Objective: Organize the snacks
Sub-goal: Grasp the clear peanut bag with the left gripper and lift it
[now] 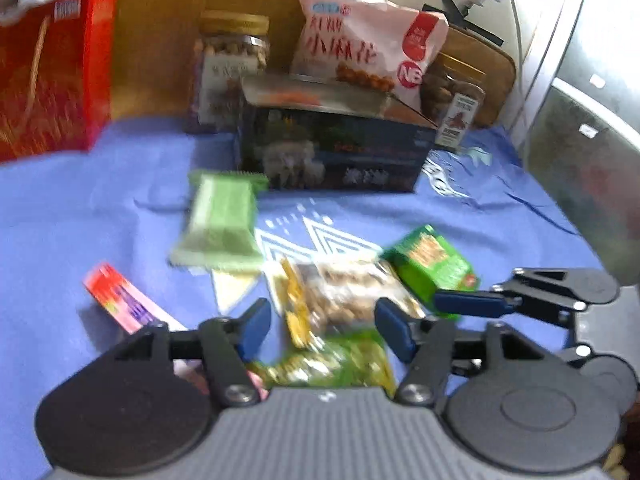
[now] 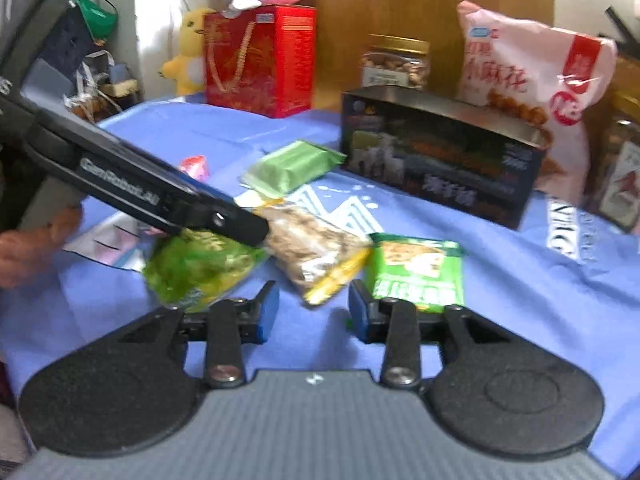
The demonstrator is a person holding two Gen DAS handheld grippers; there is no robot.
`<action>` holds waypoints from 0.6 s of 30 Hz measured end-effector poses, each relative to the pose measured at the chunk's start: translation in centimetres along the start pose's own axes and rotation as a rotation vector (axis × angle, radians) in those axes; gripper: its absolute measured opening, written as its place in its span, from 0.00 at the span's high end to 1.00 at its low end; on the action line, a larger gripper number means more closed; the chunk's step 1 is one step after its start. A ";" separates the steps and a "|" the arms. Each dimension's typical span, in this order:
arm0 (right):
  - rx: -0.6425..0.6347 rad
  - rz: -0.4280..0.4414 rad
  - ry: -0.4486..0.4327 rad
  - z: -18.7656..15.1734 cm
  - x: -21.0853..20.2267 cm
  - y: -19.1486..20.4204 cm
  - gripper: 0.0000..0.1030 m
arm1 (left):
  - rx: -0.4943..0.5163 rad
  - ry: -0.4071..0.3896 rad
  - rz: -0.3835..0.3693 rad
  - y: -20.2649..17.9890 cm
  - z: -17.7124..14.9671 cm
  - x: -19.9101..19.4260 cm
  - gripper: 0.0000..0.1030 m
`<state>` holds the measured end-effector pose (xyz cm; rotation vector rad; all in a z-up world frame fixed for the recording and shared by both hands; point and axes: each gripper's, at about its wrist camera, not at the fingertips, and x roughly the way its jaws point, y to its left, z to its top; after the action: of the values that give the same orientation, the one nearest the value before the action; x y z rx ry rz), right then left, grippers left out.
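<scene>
On the blue cloth lie small snack packets. A clear nut packet with a yellow edge (image 1: 344, 292) (image 2: 316, 252) is in the middle. A bright green crinkled bag (image 1: 340, 364) (image 2: 196, 268) lies nearest the left gripper. A green square packet (image 1: 430, 266) (image 2: 418, 272) and a pale green bar (image 1: 222, 222) (image 2: 292, 166) lie apart. A dark open box (image 1: 332, 152) (image 2: 436, 156) stands behind. My left gripper (image 1: 324, 330) is open over the green bag and nut packet; its arm (image 2: 160, 196) shows in the right wrist view. My right gripper (image 2: 312, 312) is open and empty in front of the nut packet; one of its fingers (image 1: 472, 304) shows beside the green square packet.
A red gift box (image 1: 52, 72) (image 2: 260, 60), a nut jar (image 1: 230, 68) (image 2: 396, 60), a pink snack bag (image 1: 368, 44) (image 2: 532, 80) and another jar (image 1: 456, 100) stand at the back. A red and pink packet (image 1: 120, 300) lies left. Plush toys (image 2: 188, 52) sit far left.
</scene>
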<state>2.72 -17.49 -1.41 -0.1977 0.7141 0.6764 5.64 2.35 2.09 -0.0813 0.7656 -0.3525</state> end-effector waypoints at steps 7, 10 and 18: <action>0.029 0.003 0.009 0.7 1.9 -0.6 0.56 | -0.051 0.044 -0.030 0.7 1.0 2.2 0.53; 0.048 0.008 -0.005 0.7 2.1 -0.3 0.62 | -0.061 0.033 -0.055 0.4 0.8 2.2 0.63; 0.060 -0.043 -0.124 1.1 -2.4 0.5 0.70 | -0.048 -0.056 -0.145 -1.3 0.7 -2.7 0.70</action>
<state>1.65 -17.91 1.02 -0.1150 0.6089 0.6201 3.90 2.01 4.65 -0.1918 0.7142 -0.4674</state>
